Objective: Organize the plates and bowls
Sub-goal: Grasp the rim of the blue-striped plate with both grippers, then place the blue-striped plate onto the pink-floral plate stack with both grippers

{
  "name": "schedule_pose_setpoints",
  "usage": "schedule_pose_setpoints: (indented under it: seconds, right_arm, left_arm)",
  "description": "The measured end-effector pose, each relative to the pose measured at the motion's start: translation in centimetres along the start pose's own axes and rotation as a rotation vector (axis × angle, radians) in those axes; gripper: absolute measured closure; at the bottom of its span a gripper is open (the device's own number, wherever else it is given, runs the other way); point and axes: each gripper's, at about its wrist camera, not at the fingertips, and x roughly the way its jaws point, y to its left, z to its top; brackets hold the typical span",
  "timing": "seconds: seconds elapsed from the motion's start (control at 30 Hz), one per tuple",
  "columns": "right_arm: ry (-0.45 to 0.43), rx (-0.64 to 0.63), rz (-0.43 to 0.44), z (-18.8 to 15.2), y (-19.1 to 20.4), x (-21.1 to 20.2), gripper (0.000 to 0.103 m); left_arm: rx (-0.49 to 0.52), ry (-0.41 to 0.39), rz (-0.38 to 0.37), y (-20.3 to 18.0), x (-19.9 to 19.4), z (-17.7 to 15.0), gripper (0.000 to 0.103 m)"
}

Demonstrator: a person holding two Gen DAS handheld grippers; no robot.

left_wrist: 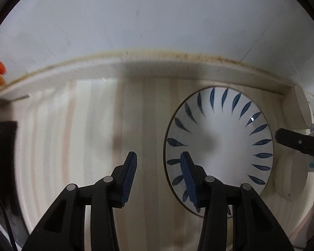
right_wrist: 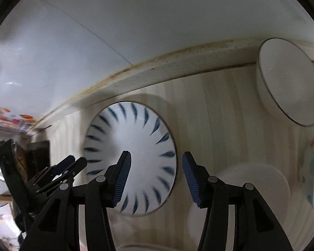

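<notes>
**Op:** Right, logging this moment. I have the left gripper (left_wrist: 159, 161) low over the striped wooden counter (left_wrist: 83, 125), fingers spread, nothing between them. Its right-hand pad sits over the near rim of the blue-petal bowl (left_wrist: 219, 129); whether it touches I cannot tell.

**Obs:** And the other one?

**Op:** The right gripper (right_wrist: 156, 163) is spread too, holding nothing. From its camera the same blue-petal bowl (right_wrist: 148, 138) lies to the left of centre, flat on the counter, close to the raised back ledge (right_wrist: 157, 69). One finger overlaps the bowl's inner face; the other is over bare wood.

**Obs:** What else is in reach?

**Op:** A plain white bowl (right_wrist: 288, 87) tilted on its side at the far right, by the ledge. A pale plate (right_wrist: 251, 184) lies flat below it, and something with a coloured print sits at the right edge, too blurred to name.

**Obs:** Why both tools open?

**Op:** My guess: nothing has been picked yet, so sorting looks barely begun. The left is best placed to pinch the patterned bowl's rim. The glaze looks slick, so I would want a deep bite on the rim.
</notes>
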Motion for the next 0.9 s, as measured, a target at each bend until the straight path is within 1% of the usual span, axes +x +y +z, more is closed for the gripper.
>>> schedule_pose_setpoints:
  seconds: [0.03,0.07,0.1,0.13,0.17,0.2,0.27,0.33,0.4,0.53,0.7,0.83,0.87,0.9]
  right_arm:
    - [0.008,-0.001,-0.018,0.1,-0.1,0.7,0.052]
    - [0.011,-0.003,-0.023,0.2,-0.1,1.1,0.058]
    - [0.015,-0.007,-0.030,0.4,-0.2,1.5,0.061]
    - [0.020,-0.009,-0.035,0.5,-0.2,1.9,0.069]
    - [0.015,-0.009,-0.037,0.6,-0.3,2.1,0.075]
    - [0.009,-0.015,-0.050,0.7,-0.3,2.2,0.077]
    - [0.000,-0.016,-0.054,0.7,-0.4,2.1,0.081]
    - [-0.005,-0.020,-0.056,0.5,-0.4,1.9,0.082]
    - [-0.008,-0.028,-0.058,0.4,-0.5,1.8,0.082]
    - [-0.018,-0.027,-0.045,0.3,-0.5,1.6,0.083]
    - [-0.017,-0.032,-0.038,0.2,-0.4,1.1,0.082]
    - [-0.029,-0.042,-0.031,0.0,-0.1,-0.3,0.083]
    - [-0.031,-0.046,-0.029,-0.2,0.1,-0.7,0.083]
    - [-0.031,-0.051,-0.026,-0.2,0.2,-1.1,0.083]
  left_arm:
    - [-0.007,0.009,-0.010,0.1,0.4,0.0,0.063]
    - [-0.010,0.015,-0.019,0.1,0.7,0.0,0.063]
    - [-0.010,0.019,-0.035,0.1,1.0,-0.1,0.066]
    - [-0.009,0.021,-0.051,0.0,1.2,-0.2,0.074]
    - [-0.006,0.025,-0.061,-0.1,1.4,-0.3,0.078]
    - [-0.003,0.028,-0.069,-0.3,1.6,-0.4,0.083]
    - [0.000,0.019,-0.076,-0.7,1.6,-0.7,0.085]
    - [-0.004,0.009,-0.059,-1.1,1.6,-0.9,0.085]
    - [-0.018,0.011,-0.068,-1.1,1.5,-1.1,0.085]
    - [-0.005,0.000,-0.060,-1.6,1.0,-1.6,0.085]
    - [0.002,-0.023,-0.051,-2.2,-0.6,-2.1,0.085]
    - [0.005,-0.047,-0.048,-2.5,-2.7,-2.3,0.085]
    - [0.002,-0.051,-0.053,-2.4,-3.2,-2.4,0.085]
    - [0.001,-0.054,-0.056,-1.5,-3.6,-2.0,0.085]
